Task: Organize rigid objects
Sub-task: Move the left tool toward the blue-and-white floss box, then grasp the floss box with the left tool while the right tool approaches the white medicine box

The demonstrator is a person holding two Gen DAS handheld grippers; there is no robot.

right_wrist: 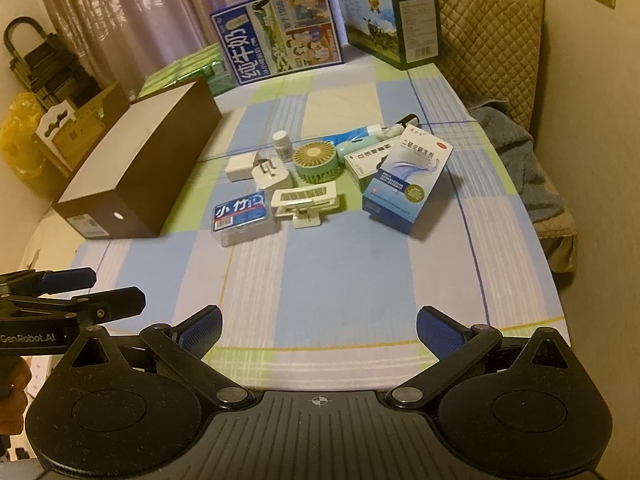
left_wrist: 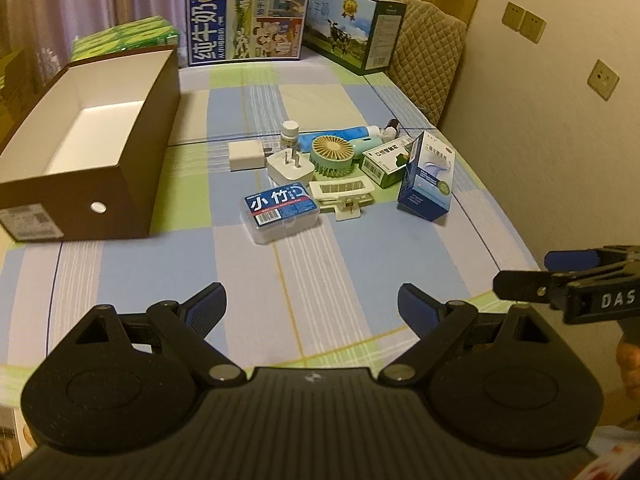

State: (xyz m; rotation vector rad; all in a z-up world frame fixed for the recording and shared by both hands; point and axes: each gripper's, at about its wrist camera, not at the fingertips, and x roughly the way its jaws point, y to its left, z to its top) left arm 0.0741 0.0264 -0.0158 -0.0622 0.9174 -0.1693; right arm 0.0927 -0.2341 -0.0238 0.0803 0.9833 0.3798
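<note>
Checked cloth is covering the worktop [left_wrist: 320, 280], where the small rigid objects [left_wrist: 340, 176] are lying clustered beside the empty open brown box [left_wrist: 92, 152], likely their destination. Both hand-held grippers, left [left_wrist: 311, 308] and right [right_wrist: 319, 330], are hovering wide open, holding nothing.

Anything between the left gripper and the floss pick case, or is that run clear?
Bare checked cloth only: in the left wrist view nothing lies between the open left gripper and the floss pick case.
</note>
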